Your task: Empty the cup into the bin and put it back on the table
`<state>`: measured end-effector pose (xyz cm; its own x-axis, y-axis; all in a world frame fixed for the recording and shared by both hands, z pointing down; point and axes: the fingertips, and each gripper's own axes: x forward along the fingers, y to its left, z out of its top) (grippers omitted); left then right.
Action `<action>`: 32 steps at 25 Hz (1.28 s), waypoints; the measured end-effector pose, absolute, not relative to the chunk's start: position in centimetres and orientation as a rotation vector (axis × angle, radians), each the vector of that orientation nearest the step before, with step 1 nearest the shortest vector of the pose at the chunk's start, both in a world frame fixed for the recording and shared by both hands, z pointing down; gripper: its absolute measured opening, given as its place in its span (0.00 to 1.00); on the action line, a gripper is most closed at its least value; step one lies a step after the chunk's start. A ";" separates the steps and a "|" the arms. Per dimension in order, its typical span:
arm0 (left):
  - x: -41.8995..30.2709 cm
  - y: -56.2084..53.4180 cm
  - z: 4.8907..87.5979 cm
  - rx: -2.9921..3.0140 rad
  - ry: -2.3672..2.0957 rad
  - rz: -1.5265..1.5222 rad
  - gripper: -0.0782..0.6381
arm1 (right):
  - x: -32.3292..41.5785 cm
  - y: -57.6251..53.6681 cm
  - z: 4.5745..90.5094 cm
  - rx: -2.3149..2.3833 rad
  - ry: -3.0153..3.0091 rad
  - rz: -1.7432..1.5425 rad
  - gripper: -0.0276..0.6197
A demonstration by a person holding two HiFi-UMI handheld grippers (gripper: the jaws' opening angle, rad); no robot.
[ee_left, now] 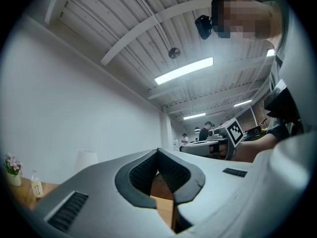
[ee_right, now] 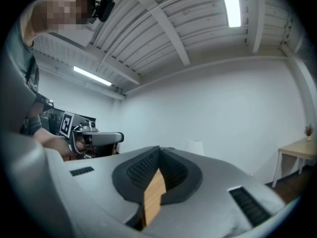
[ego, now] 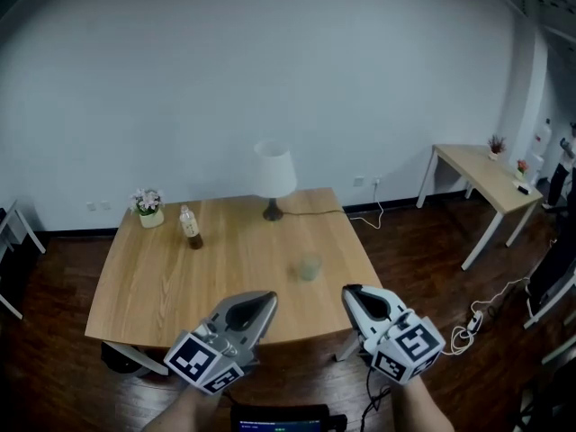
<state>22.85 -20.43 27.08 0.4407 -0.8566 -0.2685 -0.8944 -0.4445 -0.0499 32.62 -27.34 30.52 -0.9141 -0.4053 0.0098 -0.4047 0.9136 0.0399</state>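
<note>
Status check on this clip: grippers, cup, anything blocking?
Both shut, empty: left hand-held gripper, right hand-held gripper. Target cup on table, untouched, ahead of both. Path to it clear; bin not in sight.

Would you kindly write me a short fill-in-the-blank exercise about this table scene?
1. The lamp stands near the ____ edge of the table.
2. The bottle stands between the flower pot and the ____.
3. The cup stands on the table, held by ____ tool.
4. The left tool and the right tool both have their jaws ____.
Missing words: far; lamp; neither; shut.
</note>
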 end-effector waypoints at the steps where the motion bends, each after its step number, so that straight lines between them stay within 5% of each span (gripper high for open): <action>1: 22.2 -21.1 27.1 -2.510 1.537 0.306 0.11 | 32.0 -28.1 30.5 0.654 -3.051 -0.057 0.04; 32: 15.2 -41.1 28.7 -2.423 1.752 0.251 0.11 | 24.1 -48.9 32.4 0.440 -3.068 0.033 0.04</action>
